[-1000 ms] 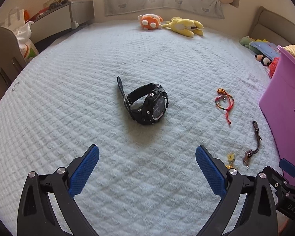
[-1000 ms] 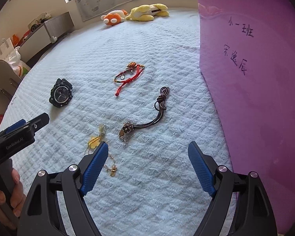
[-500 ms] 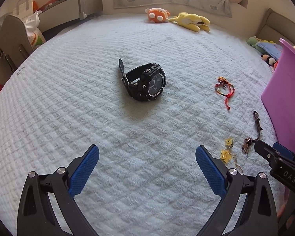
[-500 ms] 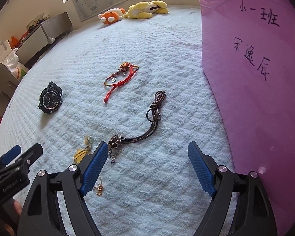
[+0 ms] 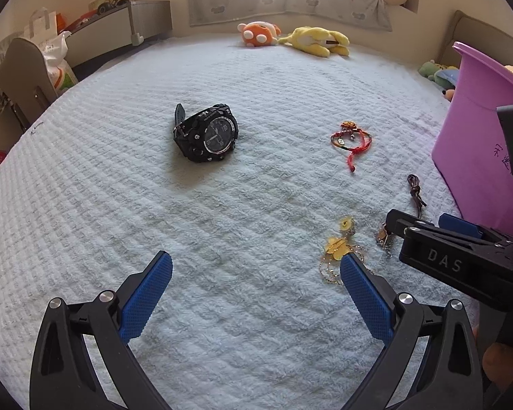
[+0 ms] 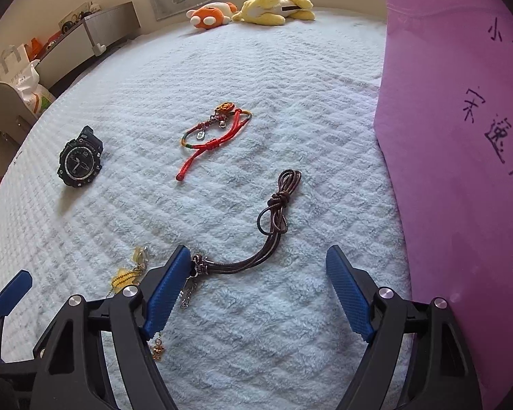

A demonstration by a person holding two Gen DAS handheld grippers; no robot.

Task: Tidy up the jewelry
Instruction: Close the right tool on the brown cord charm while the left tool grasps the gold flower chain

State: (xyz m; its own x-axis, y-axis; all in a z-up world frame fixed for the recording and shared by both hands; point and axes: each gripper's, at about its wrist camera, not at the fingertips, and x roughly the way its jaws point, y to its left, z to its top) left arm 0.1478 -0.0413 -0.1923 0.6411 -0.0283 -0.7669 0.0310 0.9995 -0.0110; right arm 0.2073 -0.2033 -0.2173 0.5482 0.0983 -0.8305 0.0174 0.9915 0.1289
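with our right gripper [image 6: 258, 285] spread wide over the dark brown knotted cord bracelet [image 6: 256, 239], we centre on its strands before pinching, left gripper [image 5: 256, 292] spread idle.

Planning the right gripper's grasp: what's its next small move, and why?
Probably ease the right gripper forward and down over the brown cord bracelet. Its jaws are open and empty, and the cord lies on the blanket just ahead, its clasp end by the left fingertip.
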